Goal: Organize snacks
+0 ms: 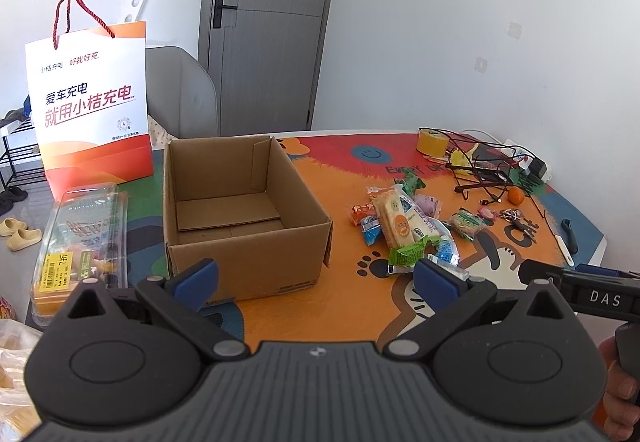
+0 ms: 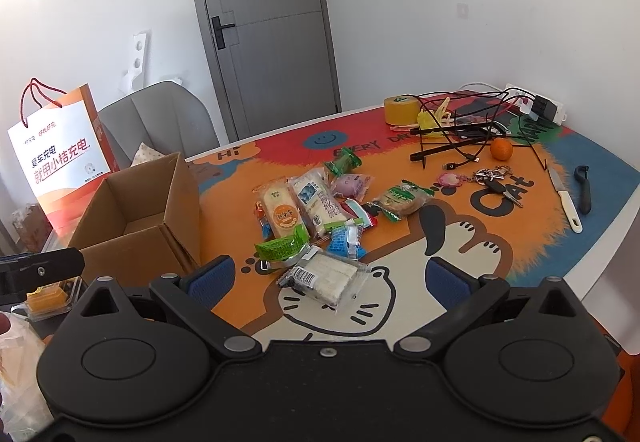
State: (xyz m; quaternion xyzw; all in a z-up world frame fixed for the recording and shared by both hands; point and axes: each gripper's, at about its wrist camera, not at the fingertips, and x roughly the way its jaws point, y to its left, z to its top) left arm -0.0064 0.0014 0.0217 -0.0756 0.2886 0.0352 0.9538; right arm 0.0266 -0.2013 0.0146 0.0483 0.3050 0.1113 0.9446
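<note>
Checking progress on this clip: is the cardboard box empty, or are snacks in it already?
Empty. The left wrist view shows the cardboard box open-topped with only its bare floor flaps; the snack packets lie beside it on the mat.

Paper bag (image 1: 92, 110) reads "爱车充电 就用小桔充电"; right claw's body (image 1: 604, 299) says "DAS"; mat (image 2: 500, 198) shows "CAT", "Hi"

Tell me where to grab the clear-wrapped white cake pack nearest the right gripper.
Take the cake pack across its short width, near the middle, coming down from above with the open right gripper. It lies flat and apart from the snack pile, angled on the table mat, so turn the fingers square to its long sides.
</note>
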